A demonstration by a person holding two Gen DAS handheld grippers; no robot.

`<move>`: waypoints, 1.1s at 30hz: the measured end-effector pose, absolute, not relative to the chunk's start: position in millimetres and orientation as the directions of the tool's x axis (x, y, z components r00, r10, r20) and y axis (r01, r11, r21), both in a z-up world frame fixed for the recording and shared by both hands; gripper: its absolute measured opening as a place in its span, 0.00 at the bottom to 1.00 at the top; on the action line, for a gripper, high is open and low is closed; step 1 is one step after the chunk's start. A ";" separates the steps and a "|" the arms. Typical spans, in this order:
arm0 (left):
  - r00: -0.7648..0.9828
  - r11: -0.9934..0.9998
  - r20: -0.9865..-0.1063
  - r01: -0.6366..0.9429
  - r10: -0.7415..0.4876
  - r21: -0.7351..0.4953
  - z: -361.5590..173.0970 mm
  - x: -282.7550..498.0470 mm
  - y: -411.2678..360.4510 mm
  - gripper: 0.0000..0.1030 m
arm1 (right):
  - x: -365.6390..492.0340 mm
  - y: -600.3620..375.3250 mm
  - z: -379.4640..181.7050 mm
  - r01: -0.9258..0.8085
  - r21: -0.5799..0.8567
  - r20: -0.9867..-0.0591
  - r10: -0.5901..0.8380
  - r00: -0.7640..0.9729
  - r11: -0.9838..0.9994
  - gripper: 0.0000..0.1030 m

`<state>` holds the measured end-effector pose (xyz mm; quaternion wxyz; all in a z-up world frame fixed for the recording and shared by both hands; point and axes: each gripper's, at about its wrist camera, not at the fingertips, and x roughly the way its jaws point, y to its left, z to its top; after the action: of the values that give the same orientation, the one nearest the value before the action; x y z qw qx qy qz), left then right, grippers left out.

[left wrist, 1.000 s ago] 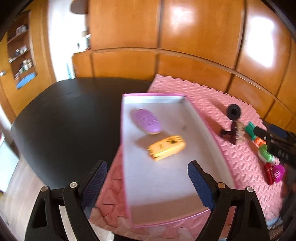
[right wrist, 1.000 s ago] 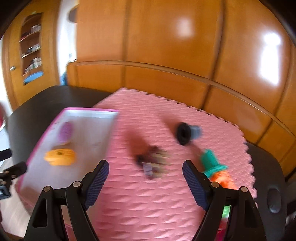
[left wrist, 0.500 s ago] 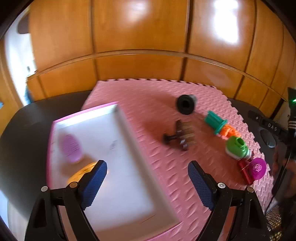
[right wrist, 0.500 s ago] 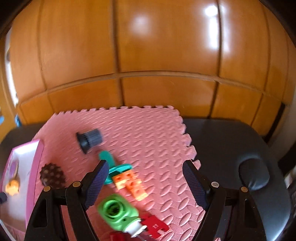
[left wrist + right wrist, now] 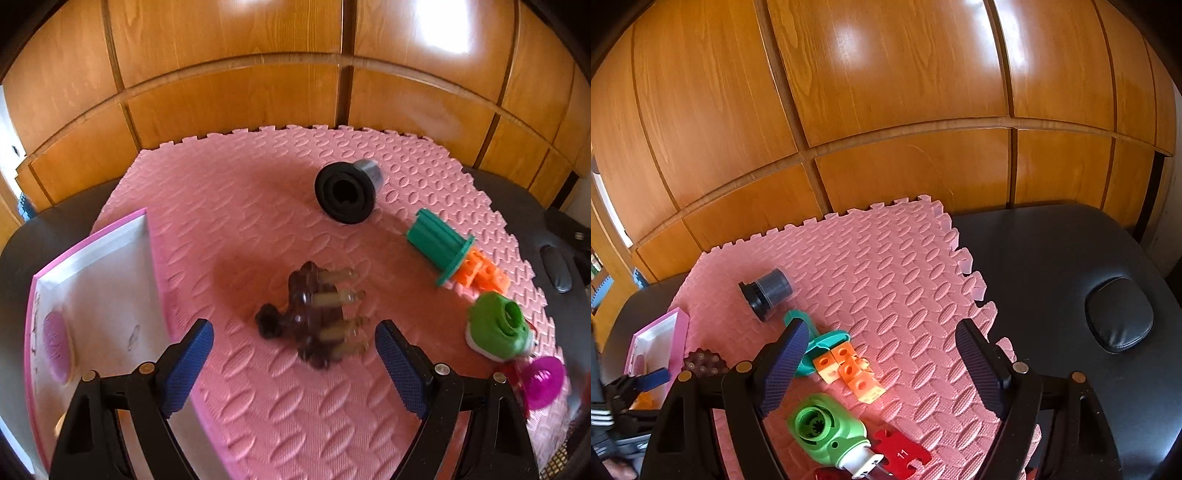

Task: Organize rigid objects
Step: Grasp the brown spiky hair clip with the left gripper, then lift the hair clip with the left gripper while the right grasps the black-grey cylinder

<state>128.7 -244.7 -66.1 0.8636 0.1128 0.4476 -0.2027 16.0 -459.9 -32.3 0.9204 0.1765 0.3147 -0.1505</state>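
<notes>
My left gripper (image 5: pixel 293 354) is open and empty, its jaws on either side of a dark brown spiky toy (image 5: pixel 317 317) on the pink foam mat (image 5: pixel 240 229). A pink-rimmed tray (image 5: pixel 110 280) at the left holds a purple oval (image 5: pixel 55 343). My right gripper (image 5: pixel 879 358) is open and empty above orange blocks (image 5: pixel 849 373), a teal cup (image 5: pixel 820 343) and a green round toy (image 5: pixel 823 432). A black cup (image 5: pixel 347 192) lies on its side further back; it also shows in the right wrist view (image 5: pixel 768 291).
A magenta disc (image 5: pixel 543 380) and a red puzzle piece (image 5: pixel 901 454) lie near the mat's edge. The mat sits on a black padded table (image 5: pixel 1071 266) with a raised cushion (image 5: pixel 1119 317). Wooden panel walls (image 5: pixel 295 92) stand close behind.
Both grippers have swung right, away from the tray. My left gripper now faces the brown spiky toy up close. My right gripper now faces the orange blocks and green toy.
</notes>
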 end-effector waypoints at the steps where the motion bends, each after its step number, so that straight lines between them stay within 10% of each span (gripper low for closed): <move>1: 0.512 0.891 -0.821 0.454 -0.250 0.012 -68.6 131.4 -246.7 0.86 | 16.2 -459.8 -32.0 0.385 0.233 -0.631 -0.162 0.758 0.893 0.81; 3: 0.491 0.883 -0.828 0.469 -0.271 -0.011 -74.9 137.0 -251.1 0.66 | 16.3 -459.3 -31.7 0.383 0.235 -0.631 -0.159 0.759 0.893 0.81; 33: 0.501 0.834 -0.733 0.527 -0.460 -0.164 -33.4 49.6 -165.2 0.66 | 103.8 -374.7 -37.6 0.053 0.121 -0.734 0.053 0.677 0.991 0.81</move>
<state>49.6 -165.2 -33.4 0.8653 0.0406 0.4103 -0.2851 103.8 -374.7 -37.6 0.9134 0.0659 0.4016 0.0002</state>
